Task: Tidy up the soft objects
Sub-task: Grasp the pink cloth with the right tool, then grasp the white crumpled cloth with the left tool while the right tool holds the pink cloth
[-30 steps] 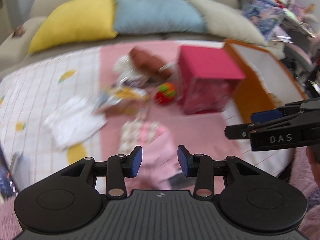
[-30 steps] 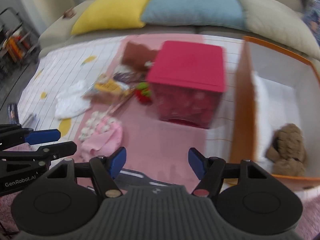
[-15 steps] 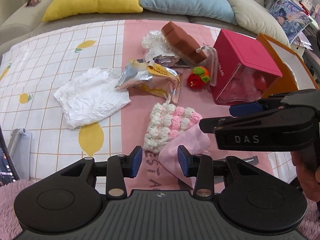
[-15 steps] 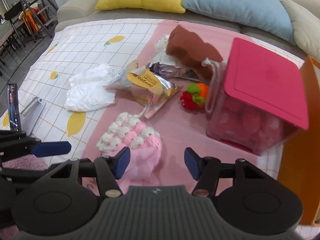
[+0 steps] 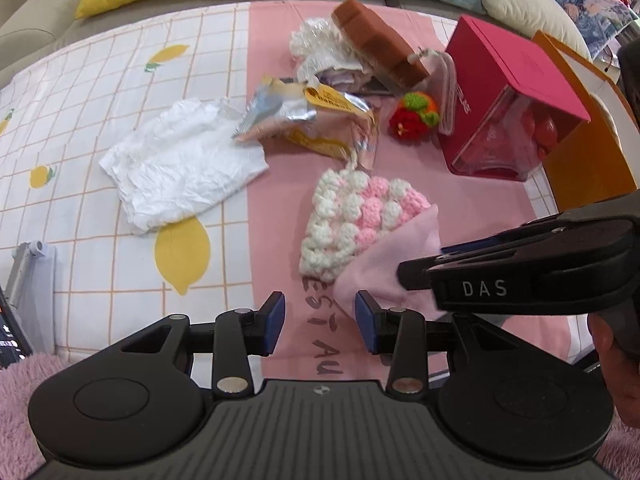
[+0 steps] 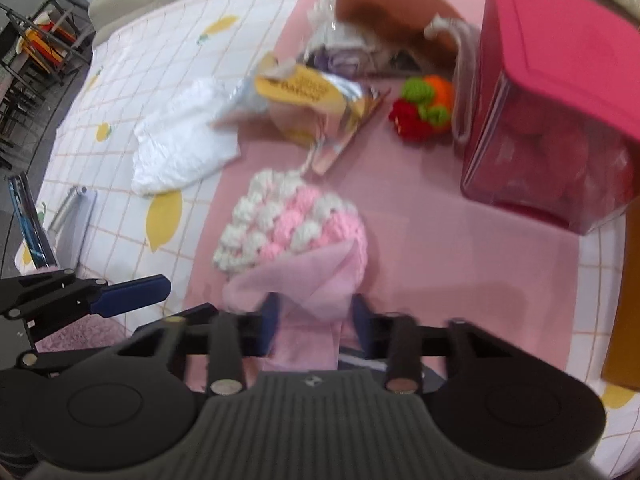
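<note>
A crochet bouquet [image 5: 360, 216] of white and pink balls in a pale pink wrap lies on the pink mat [image 5: 280, 208]. The same bouquet [image 6: 288, 220] fills the middle of the right wrist view. My right gripper [image 6: 314, 320] points steeply down and its jaws are closing, with the pink wrap bunched between the pads. Seen from the left wrist, my right gripper [image 5: 408, 272] pinches the wrap's edge. My left gripper [image 5: 320, 316] hangs open and empty over the mat, just left of the wrap. A red, orange and green crochet toy [image 5: 414, 118] lies further back.
A crumpled white cloth [image 5: 180, 160], a torn snack wrapper [image 5: 316, 120] and a brown block [image 5: 376, 40] lie behind. A pink-lidded clear box [image 5: 516, 80] and an orange box [image 5: 580, 148] stand at the right. Cushions line the sofa behind.
Both grippers came down and closer to the bouquet. The right gripper's jaws narrowed from wide apart onto the pink wrap. The left jaws kept their gap.
</note>
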Motion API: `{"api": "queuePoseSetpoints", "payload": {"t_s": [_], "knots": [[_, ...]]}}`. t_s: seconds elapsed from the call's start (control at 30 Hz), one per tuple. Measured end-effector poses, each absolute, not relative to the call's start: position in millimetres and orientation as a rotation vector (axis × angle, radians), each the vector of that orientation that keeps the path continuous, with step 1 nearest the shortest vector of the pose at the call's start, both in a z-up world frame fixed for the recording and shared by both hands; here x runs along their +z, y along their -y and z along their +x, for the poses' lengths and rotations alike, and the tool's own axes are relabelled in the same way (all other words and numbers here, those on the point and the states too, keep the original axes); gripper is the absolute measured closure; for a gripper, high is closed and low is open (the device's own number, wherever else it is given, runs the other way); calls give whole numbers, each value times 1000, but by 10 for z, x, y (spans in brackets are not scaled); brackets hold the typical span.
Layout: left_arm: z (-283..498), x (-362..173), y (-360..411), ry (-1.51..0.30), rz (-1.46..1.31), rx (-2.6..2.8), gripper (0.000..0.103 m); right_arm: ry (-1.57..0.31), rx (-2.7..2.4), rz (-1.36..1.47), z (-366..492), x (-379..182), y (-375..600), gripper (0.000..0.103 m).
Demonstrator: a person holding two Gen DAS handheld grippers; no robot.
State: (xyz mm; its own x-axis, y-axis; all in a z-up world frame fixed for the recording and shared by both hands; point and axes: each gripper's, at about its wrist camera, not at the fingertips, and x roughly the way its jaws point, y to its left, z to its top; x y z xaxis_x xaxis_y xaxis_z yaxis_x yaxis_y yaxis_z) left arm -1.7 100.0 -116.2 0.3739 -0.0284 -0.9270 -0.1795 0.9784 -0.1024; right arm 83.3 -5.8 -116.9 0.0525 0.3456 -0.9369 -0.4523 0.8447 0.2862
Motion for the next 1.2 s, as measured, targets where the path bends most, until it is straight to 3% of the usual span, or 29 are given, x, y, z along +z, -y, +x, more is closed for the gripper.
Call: {"api": "queuePoseSetpoints", "payload": {"t_s": [0.07,0.1,0.53,0.77,0.87,0.93,1.0,1.1,1.2], "knots": [[-4,-1184,-979,-1193,-203,87,57,-1393,612,-85,828,-1190,90,94],[2,-1193,-973,-1194,-205,83,57,-1394,614,-72,832,-1195,119,103],[-8,-1089,-1051,-1125,-221,83,62,-1279,440,-68,1049,-931,697,103],[326,-1069,-1252,-1061,48,93,57,-1273,390,-65,1292,-1059,768,101],[473,-1162,-1355,-1064,163,68,41,-1278,384,-33,1335,-1060,787,90],[535,-1235,-1441,-1083,190,38,33,-1277,403,-16,1329,-1040,777,51],[579,-1292,-1543,-1095,179,28,25,-1271,419,3,1312,-1021,764,32],[632,-1365,-1665,-1110,169,50,21,-1298,441,24,1314,-1084,718,23],[653,-1412,-1705,-1130,180,23,20,-1342,469,-29,1300,-1228,604,23]]}}
